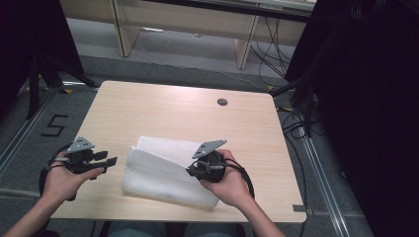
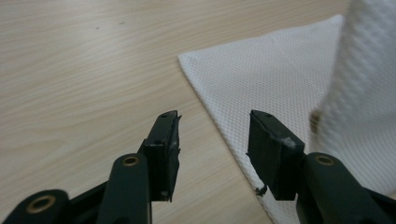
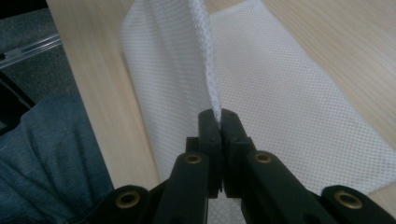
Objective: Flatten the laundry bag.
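Cloth (image 1: pixel 163 170) lies on the counter (image 1: pixel 163 106) between your hands; your right gripper (image 3: pixel 219 116) fingers pinch its lifted edge, while your left gripper (image 2: pixel 212 135) fingers gape beside its near corner.

Your right hand (image 1: pixel 225 178) hides the white cloth's (image 1: pixel 163 170) near corner; its lifted fold blurs in the left gripper view.
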`<action>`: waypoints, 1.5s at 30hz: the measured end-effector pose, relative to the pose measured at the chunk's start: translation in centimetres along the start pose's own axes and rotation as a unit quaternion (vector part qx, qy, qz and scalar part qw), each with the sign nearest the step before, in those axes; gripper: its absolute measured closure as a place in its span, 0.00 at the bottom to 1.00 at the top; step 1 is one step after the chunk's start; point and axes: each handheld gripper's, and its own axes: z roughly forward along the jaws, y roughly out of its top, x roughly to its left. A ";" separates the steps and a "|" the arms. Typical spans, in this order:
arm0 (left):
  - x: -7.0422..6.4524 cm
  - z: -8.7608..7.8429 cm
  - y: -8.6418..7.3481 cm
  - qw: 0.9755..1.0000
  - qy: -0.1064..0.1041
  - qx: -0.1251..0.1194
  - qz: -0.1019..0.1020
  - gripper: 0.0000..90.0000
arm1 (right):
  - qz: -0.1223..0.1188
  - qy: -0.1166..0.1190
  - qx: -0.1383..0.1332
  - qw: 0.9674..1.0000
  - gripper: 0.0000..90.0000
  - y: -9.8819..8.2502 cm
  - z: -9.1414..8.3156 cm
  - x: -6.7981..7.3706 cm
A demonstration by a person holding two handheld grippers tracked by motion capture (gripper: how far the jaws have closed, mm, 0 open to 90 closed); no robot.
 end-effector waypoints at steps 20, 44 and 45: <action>-1.4 1.6 1.0 0.999 -0.028 -0.004 0.033 0.55 | -0.038 0.093 0.067 0.993 0.99 -3.1 1.9 3.7; -7.4 8.8 1.0 0.955 -0.133 0.178 0.195 0.62 | -0.002 0.197 0.067 0.978 0.71 -3.5 1.9 5.2; -7.5 9.0 0.7 0.954 -0.131 0.182 0.197 0.62 | 0.000 0.197 0.063 0.978 0.70 -3.4 1.7 5.2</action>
